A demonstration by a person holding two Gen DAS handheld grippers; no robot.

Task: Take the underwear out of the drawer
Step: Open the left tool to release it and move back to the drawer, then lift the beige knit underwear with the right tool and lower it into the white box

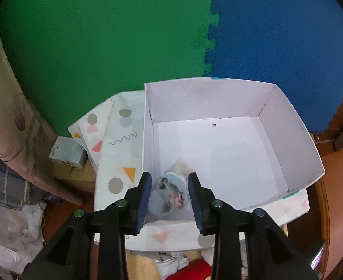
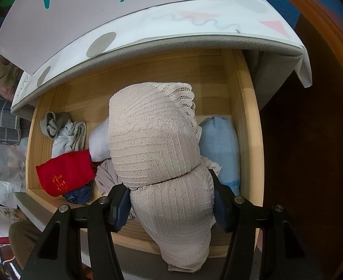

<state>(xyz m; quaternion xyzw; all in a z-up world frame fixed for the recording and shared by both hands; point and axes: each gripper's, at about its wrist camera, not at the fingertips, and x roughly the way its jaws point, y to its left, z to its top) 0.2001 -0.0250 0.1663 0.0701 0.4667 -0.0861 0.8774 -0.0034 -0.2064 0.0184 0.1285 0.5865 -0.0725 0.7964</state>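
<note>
In the right wrist view my right gripper is shut on a beige lace underwear piece, held above the open wooden drawer. The drawer holds a red piece, a light blue roll, grey and white pieces and a dark blue piece. In the left wrist view my left gripper hangs open over the near left corner of a white shoe box. A bundle of grey, blue and pink underwear lies in that corner between the fingers, loose.
The shoe box stands on a patterned white cloth on the cabinet top, over the drawer. Green and blue foam mats cover the wall behind. A brown wooden door is at the right. Bedding and boxes lie at the left.
</note>
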